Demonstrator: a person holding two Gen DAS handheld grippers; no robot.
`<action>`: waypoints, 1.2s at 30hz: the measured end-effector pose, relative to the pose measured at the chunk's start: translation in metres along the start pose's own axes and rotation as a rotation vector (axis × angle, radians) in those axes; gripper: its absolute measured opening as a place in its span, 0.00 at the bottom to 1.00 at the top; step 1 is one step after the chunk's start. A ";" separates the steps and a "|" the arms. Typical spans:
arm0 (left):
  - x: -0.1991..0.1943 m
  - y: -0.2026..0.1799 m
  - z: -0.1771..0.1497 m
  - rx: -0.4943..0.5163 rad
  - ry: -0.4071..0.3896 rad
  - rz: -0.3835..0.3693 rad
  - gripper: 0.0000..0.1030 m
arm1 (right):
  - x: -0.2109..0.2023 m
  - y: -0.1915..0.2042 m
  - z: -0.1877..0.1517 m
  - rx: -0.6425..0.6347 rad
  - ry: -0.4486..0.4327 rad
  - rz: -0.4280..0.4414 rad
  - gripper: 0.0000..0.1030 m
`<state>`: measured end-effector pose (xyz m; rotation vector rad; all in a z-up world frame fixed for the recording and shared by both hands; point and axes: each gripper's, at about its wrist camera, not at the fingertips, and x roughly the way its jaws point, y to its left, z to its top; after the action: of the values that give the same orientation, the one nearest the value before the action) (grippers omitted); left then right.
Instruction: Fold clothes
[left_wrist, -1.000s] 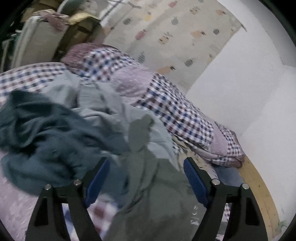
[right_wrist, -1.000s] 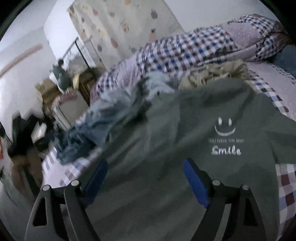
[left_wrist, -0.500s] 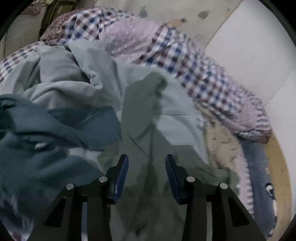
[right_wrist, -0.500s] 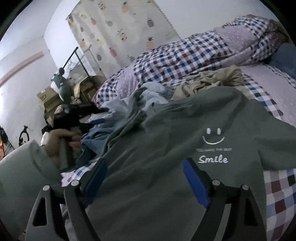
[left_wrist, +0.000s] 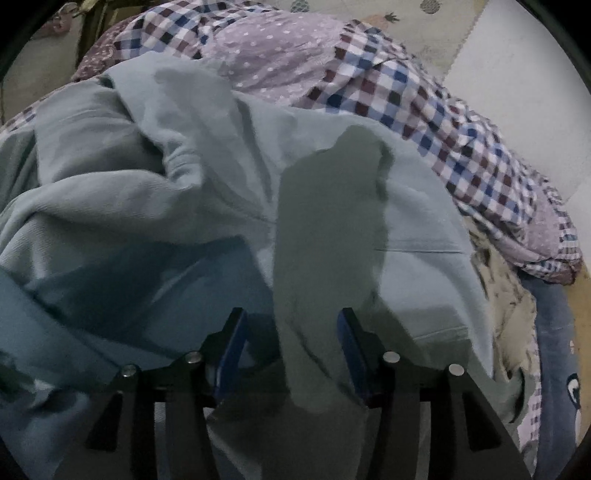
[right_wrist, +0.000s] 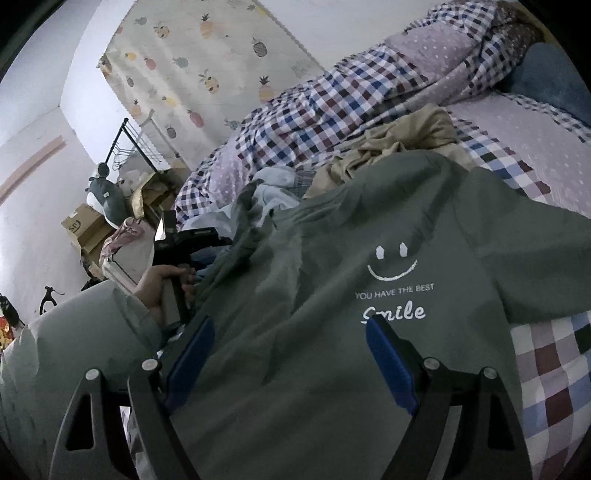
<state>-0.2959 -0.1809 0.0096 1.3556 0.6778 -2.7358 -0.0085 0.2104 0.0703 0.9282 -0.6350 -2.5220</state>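
Observation:
A dark green T-shirt (right_wrist: 332, 277) printed with a smiley and "Smile" lies spread on the bed. My right gripper (right_wrist: 291, 354) hovers open and wide over its lower half, with nothing pinched. One sleeve of the shirt (left_wrist: 325, 240) runs up over a light blue garment (left_wrist: 147, 184). My left gripper (left_wrist: 290, 332) straddles that sleeve, half closed; a gap still shows between the left pad and the cloth. In the right wrist view a hand (right_wrist: 166, 284) holds the left gripper's handle at the shirt's left edge.
A teal garment (left_wrist: 55, 302) lies at the left, and a beige garment (right_wrist: 399, 140) behind the shirt. A bunched checked duvet (left_wrist: 406, 99) runs along the wall, with a blue pillow (left_wrist: 554, 350) at the right. Cardboard boxes (right_wrist: 85, 221) and a clothes rack (right_wrist: 129, 140) stand beside the bed.
My left gripper has moved forward over the clothes pile onto the green sleeve, and its fingers have narrowed from wide open. The right gripper stays open over the shirt.

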 end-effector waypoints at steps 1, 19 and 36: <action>-0.001 -0.002 0.001 0.008 -0.004 -0.008 0.29 | 0.001 0.000 0.000 -0.002 0.003 -0.002 0.85; -0.138 0.027 0.010 0.001 -0.381 -0.055 0.00 | 0.010 0.001 -0.005 -0.010 0.037 -0.006 0.85; -0.238 0.156 -0.084 -0.240 -0.413 0.238 0.09 | 0.017 0.009 -0.011 -0.057 0.066 -0.008 0.85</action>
<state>-0.0527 -0.3317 0.0885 0.7362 0.7258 -2.5243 -0.0110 0.1916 0.0593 0.9915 -0.5377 -2.4918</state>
